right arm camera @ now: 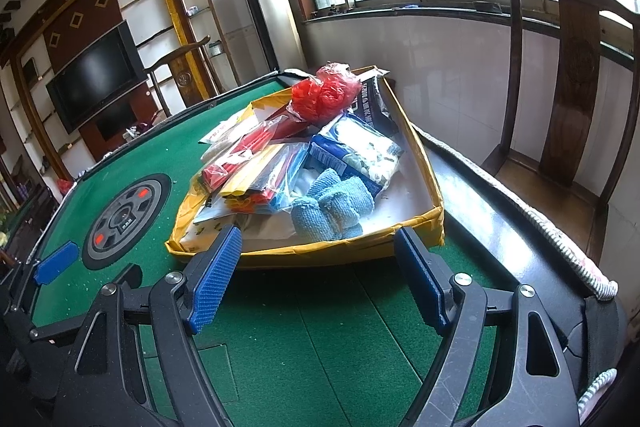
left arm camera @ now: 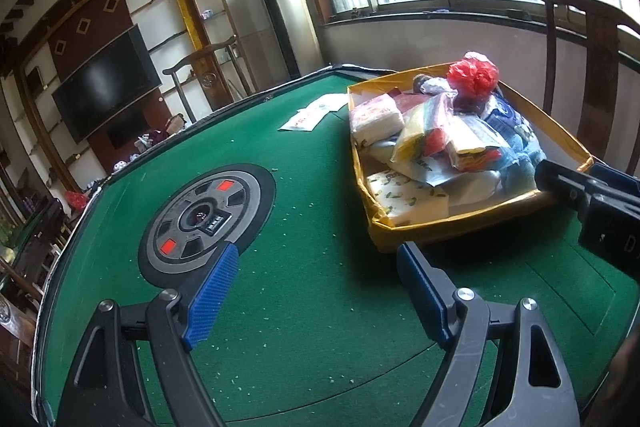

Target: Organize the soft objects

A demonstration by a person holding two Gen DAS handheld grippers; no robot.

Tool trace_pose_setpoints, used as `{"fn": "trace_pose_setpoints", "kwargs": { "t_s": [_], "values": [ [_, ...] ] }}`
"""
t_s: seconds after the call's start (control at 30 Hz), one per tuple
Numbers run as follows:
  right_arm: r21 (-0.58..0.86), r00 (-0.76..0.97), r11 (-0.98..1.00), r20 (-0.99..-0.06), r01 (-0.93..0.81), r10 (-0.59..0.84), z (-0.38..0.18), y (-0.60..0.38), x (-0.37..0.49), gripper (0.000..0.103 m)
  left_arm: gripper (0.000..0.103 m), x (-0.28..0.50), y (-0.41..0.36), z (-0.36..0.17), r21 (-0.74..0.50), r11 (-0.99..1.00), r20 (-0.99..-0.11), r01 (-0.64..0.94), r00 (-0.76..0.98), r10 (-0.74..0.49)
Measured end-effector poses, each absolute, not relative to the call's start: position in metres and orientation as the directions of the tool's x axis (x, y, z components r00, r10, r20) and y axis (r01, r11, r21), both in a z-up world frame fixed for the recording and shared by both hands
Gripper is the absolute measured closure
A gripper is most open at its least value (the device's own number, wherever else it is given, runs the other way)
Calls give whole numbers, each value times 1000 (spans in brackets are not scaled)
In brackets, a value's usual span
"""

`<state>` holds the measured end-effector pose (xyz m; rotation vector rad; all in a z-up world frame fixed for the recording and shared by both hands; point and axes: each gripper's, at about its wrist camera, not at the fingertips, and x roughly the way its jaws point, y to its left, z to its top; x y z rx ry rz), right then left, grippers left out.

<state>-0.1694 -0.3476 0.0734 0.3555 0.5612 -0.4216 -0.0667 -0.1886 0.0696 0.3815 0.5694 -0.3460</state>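
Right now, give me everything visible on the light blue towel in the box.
The light blue towel looks like fuzzy terry or microfibre cloth, bunched into several soft rolled lumps rather than folded flat. It lies inside the yellow cardboard box, in the near corner area close to the front wall. It rests on white packaging beneath it and touches a blue-and-white plastic packet behind it. Neither gripper touches it. In the left wrist view only a part of it shows, behind other packets.

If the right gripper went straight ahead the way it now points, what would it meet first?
Probably the near wall of the yellow box, which lies directly ahead between the open jaws of the right gripper. If it clears that rim, the blue towel comes next; depth is uncertain.
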Motion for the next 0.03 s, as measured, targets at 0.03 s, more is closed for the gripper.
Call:
{"fn": "trace_pose_setpoints", "kwargs": {
  "t_s": [0.03],
  "values": [
    [210,766,855,-576,474,-284,73,-347,-170,23,21,-67,-189,69,254,871,-581,421,786,-211]
  ]
}}
